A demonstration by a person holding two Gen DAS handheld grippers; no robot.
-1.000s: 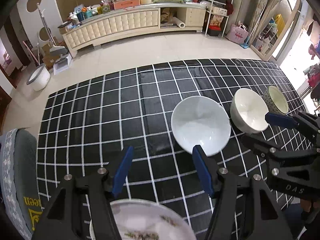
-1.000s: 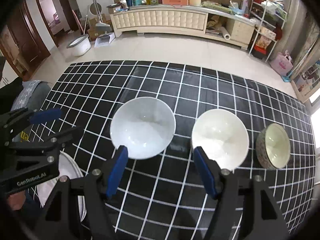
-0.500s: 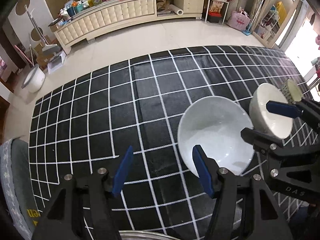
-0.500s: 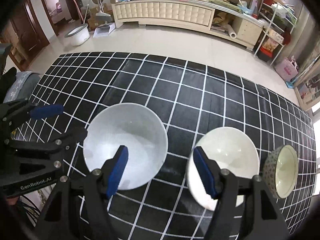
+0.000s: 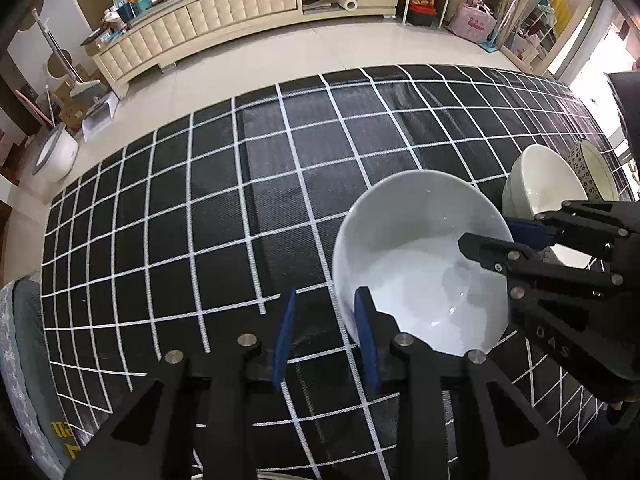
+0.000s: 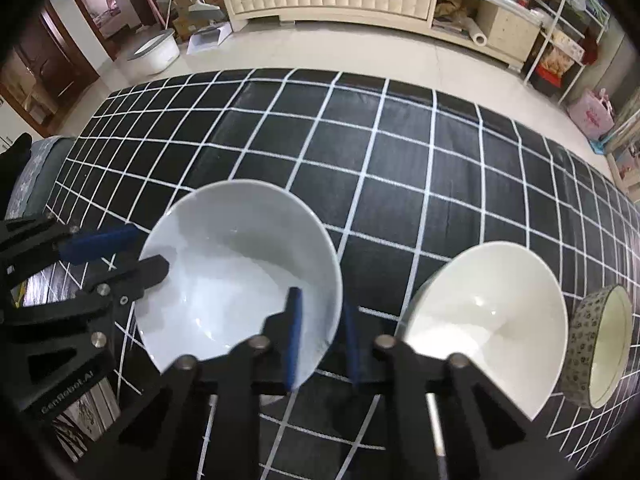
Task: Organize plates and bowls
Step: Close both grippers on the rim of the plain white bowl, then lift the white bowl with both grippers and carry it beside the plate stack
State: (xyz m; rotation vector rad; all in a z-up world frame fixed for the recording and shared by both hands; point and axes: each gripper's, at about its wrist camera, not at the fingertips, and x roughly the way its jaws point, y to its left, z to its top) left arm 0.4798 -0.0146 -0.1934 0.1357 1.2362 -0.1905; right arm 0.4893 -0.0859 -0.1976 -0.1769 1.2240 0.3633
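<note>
A large white bowl (image 5: 420, 256) (image 6: 240, 268) sits on the black grid cloth. My left gripper (image 5: 326, 334) straddles its left rim, jaws narrowed, one finger inside and one outside; in the right wrist view it shows at the left (image 6: 120, 252). My right gripper (image 6: 320, 336) straddles the bowl's right rim the same way; the left wrist view shows it at the right (image 5: 504, 240). Whether the pads touch the rim is unclear. A cream bowl (image 6: 488, 320) (image 5: 544, 188) and a small patterned bowl (image 6: 600, 344) (image 5: 592, 168) stand to the right.
A patterned plate's edge (image 6: 76, 424) lies under the left gripper at the near left. A grey cushioned seat (image 5: 24, 360) borders the table's left edge. Beyond the table's far edge are tiled floor and a long cream cabinet (image 5: 208, 36).
Both grippers have come down and forward onto the large white bowl and narrowed their jaws over its opposite rims. The plate has slipped out of the left wrist view.
</note>
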